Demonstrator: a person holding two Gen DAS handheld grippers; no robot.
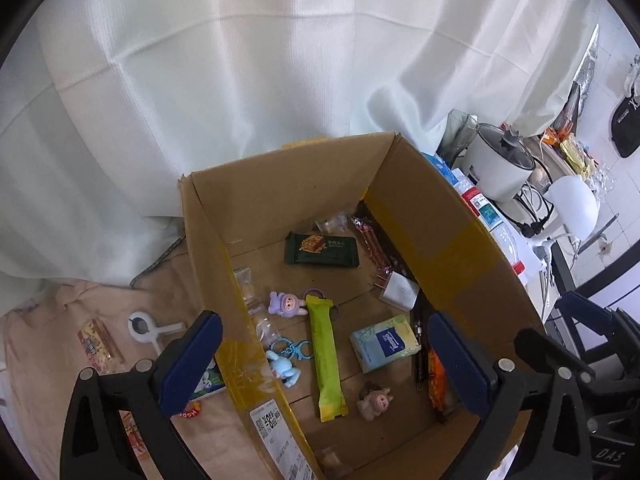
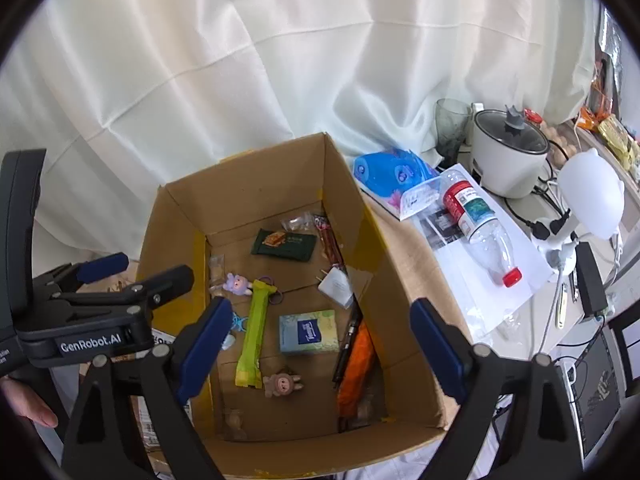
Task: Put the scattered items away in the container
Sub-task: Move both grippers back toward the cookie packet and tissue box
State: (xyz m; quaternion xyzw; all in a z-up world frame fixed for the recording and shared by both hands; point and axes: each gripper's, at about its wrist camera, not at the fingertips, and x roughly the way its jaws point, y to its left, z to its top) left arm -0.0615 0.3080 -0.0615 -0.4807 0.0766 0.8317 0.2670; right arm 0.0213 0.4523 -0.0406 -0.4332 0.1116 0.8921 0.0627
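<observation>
Left wrist view: the left hand-held gripper [image 1: 324, 364] hangs over the box [image 1: 460, 232] with its blue pads spread wide, pinching nothing and touching nothing. Much is already inside: a green bar [image 1: 325, 356], a tissue pack [image 1: 385, 343], a dark snack pack [image 1: 322, 249], a white charger [image 1: 400, 290], a purple toy [image 1: 285, 304], a blue keyring [image 1: 285, 364] and a small pig figure [image 1: 374, 400]. Still out on the cloth, left of the box wall, lie a candy pack [image 1: 98, 342], a white clip [image 1: 150, 326] and a red badge [image 1: 192, 412] partly hidden behind the left pad. The candy pack looks light, crinkly and slippery, so I would pinch it across its narrow width near the middle. The clip looks stiff and light; its straight handle seems the best hold.

Right wrist view: the right hand-held gripper [image 2: 320, 344] hovers above the same box [image 2: 400, 264], its fingers equally wide apart and empty. The left one [image 2: 100, 276] shows at the left edge, a hand [image 2: 24, 404] on its grip. A bottle [image 2: 480, 228] lies on the bench beside the box; empty and thin-walled, it would dent, so hold its body gently.
</observation>
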